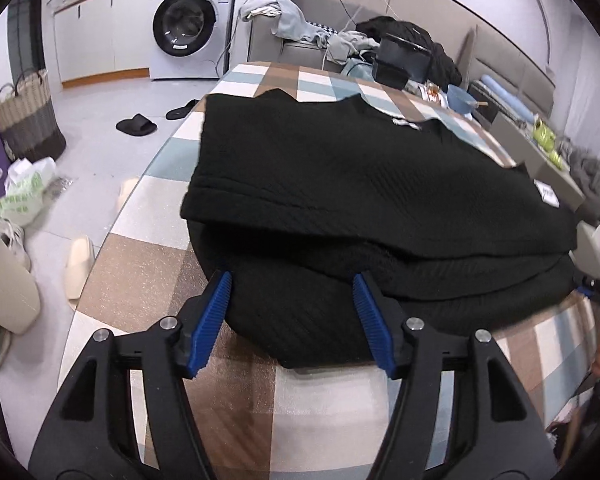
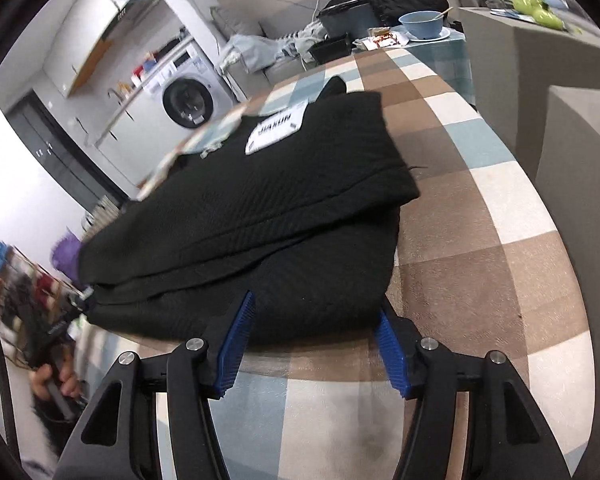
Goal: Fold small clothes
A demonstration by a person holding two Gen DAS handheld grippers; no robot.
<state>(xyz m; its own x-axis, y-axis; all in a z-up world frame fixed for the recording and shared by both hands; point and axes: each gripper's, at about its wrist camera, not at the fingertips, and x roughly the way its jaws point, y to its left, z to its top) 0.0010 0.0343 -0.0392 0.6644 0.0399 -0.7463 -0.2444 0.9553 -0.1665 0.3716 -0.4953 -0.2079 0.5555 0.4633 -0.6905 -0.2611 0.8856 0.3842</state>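
Note:
A black knit garment [image 1: 340, 184] [image 2: 280, 200] lies folded on the checked table [image 1: 140, 264] [image 2: 480, 240], its upper layer doubled back over the lower one. A white label [image 2: 274, 130] shows on its far part. My left gripper [image 1: 292, 280] is open at the near left corner of the fold, and the rounded edge of the cloth lies between its blue pads [image 1: 216, 312] without being pinched. My right gripper [image 2: 316, 304] is open at the near right corner, with the cloth edge between its fingers in the same way. A hand [image 2: 56, 384] holds the left gripper's handle.
A blue bowl [image 2: 422, 24] and a black pot [image 1: 400, 60] stand at the table's far end. Clothes are heaped on the sofa [image 1: 292, 20] behind. On the floor to the left are a washing machine [image 1: 188, 28], a woven basket [image 1: 28, 116] and slippers [image 1: 136, 125].

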